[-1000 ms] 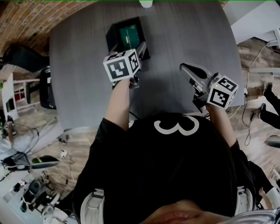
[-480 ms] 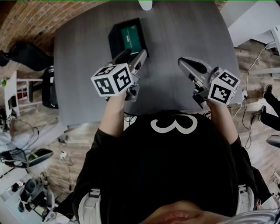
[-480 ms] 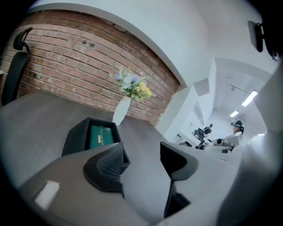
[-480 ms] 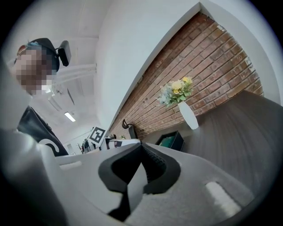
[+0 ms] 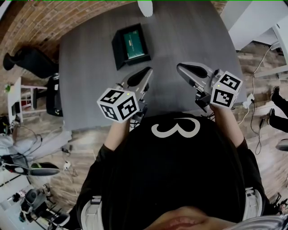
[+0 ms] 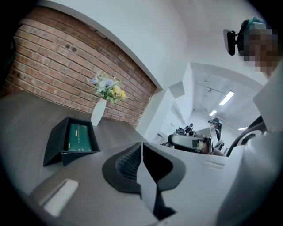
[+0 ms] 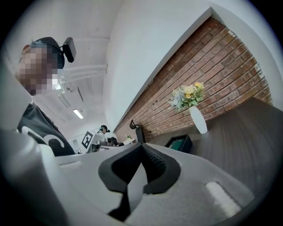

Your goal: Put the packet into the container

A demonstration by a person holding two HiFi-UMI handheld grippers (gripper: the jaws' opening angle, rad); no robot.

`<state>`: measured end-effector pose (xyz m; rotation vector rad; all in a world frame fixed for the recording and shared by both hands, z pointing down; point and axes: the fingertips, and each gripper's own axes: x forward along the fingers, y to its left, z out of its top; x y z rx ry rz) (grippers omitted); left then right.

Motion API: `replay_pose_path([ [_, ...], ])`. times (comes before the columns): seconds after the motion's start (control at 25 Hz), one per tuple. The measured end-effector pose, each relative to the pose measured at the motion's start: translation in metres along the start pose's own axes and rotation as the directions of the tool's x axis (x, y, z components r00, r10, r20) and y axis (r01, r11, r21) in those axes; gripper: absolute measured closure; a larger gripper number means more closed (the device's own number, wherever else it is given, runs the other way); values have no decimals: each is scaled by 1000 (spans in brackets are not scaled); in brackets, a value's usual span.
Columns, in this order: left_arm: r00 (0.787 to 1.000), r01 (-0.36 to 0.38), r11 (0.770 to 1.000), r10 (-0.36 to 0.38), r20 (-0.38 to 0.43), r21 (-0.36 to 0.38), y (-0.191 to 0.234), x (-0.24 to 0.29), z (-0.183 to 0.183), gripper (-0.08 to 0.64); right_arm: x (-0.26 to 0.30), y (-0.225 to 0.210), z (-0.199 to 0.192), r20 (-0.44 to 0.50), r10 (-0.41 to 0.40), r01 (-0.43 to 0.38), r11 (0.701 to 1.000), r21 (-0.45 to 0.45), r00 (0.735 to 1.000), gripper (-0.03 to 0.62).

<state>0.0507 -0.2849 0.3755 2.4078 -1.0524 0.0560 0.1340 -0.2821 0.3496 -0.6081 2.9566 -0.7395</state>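
Observation:
The black container stands on the grey table with the green packet lying flat inside it. My left gripper is drawn back to the near table edge, well short of the container, jaws shut with nothing between them. My right gripper hovers beside it on the right, also shut and empty. In the left gripper view the closed left gripper points past the container and its packet. The right gripper sees the container far off.
A white vase of flowers stands at the table's far edge beyond the container, with a brick wall behind. The person's dark torso fills the near view. Chairs and cables lie on the floor around the table.
My left gripper has pulled back from the container toward the person and its jaws have closed. The packet stays in the container. The right gripper has barely shifted.

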Motion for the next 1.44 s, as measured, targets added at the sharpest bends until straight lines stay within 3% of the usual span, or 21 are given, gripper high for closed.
replay_pose_path([
  [0.16,999,21,1000,-22,27,5,-11,-9,2,548,0,11,-10,-8,11,-11,1000,-3,1000,591],
  [0.68,999,33,996,-33,3,87,-26,-11,-5,548,-6,20,-23,-35,-5,5,1000,-17,999,591],
  [1.04,1000,15,998,-15,13,56,-20,-13,-6,548,-2,19,-27,-24,22,-21,999,45,999,591],
  [1.44,1000,2,999,-3,19,39,-11,-11,-8,548,5,14,-32,-49,32,-30,999,39,998,591],
])
